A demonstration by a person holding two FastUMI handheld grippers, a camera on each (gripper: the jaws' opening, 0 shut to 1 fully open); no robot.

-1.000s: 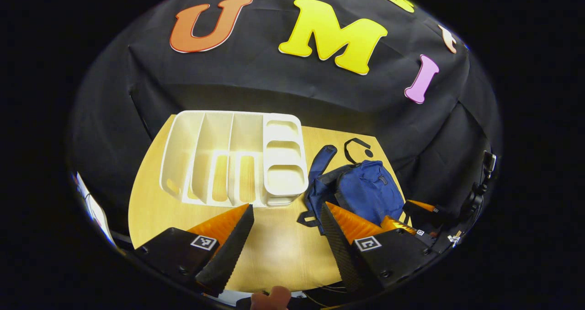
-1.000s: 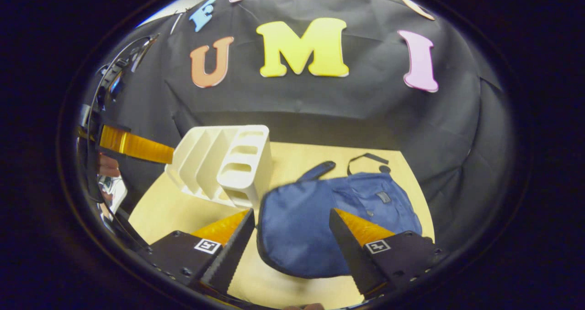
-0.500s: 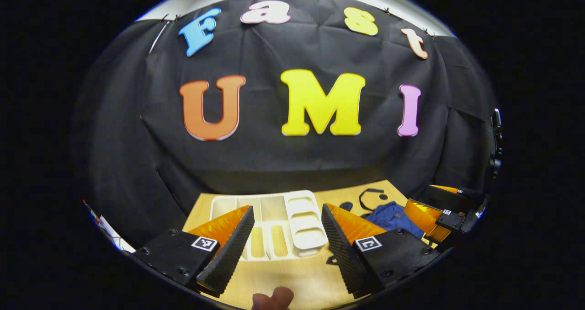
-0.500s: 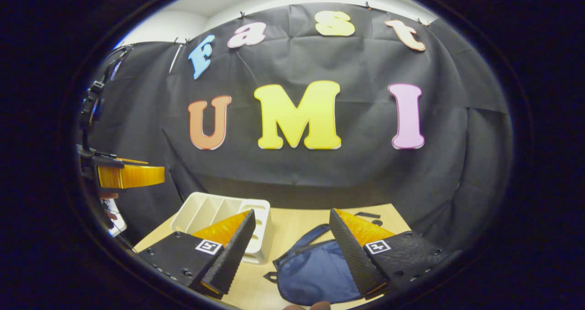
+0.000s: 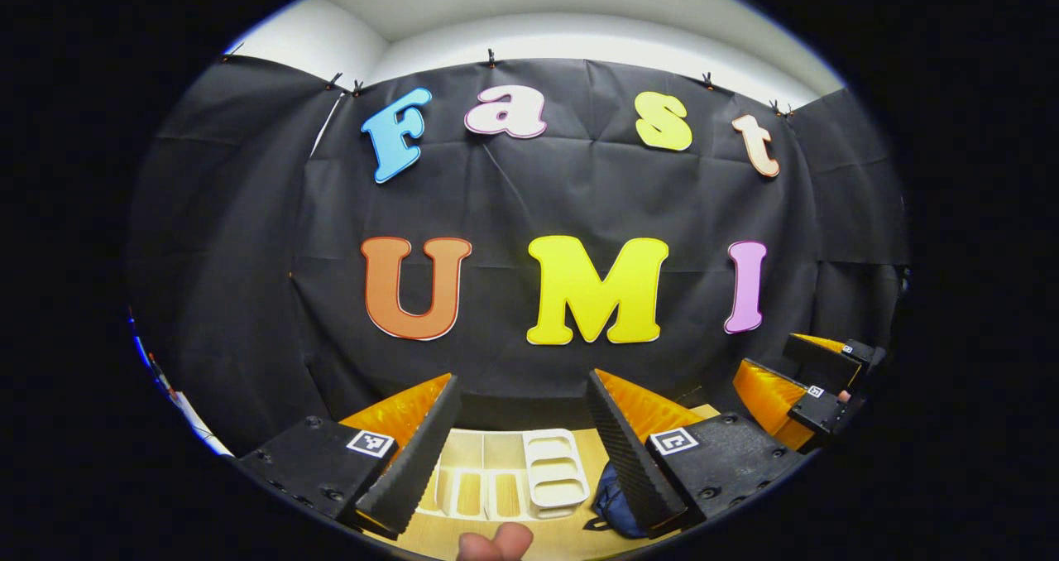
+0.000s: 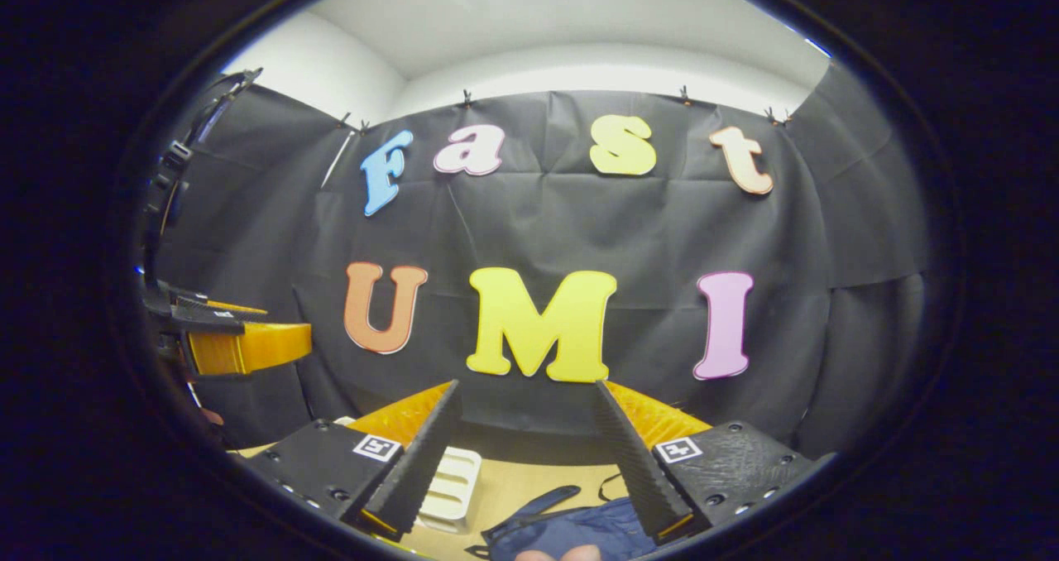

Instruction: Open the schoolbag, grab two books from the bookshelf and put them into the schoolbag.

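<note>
While the left gripper view looks mostly at the booth wall, its own left gripper (image 5: 523, 441) sits at the bottom with two fingers spread wide and nothing between them. Between and below those fingers lies one white bookshelf (image 5: 505, 482) on the wooden table (image 5: 430, 532). Counted compartments: three stacked tray pockets on its right side, and upright slots to their left; the exact slot count cannot be told, as a finger covers part. No book can be made out in the slots. One blue schoolbag (image 5: 614, 503) shows as a small patch just right of the bookshelf, partly behind the right-hand finger. One fingertip (image 5: 496, 543) of the person peeks at the bottom edge. At far right, the other gripper, the right gripper (image 5: 798, 383), hangs in the air.

From the right gripper view, the right gripper (image 6: 524, 449) also stands wide, two fingers apart, holding nothing. One bookshelf (image 6: 449, 486) corner shows just right of the left-hand finger. One schoolbag (image 6: 571, 534) lies low in the middle on the table (image 6: 529, 482), one strap reaching up from it; whether it is open cannot be told. The left gripper (image 6: 248, 347) is at the left edge, raised.
</note>
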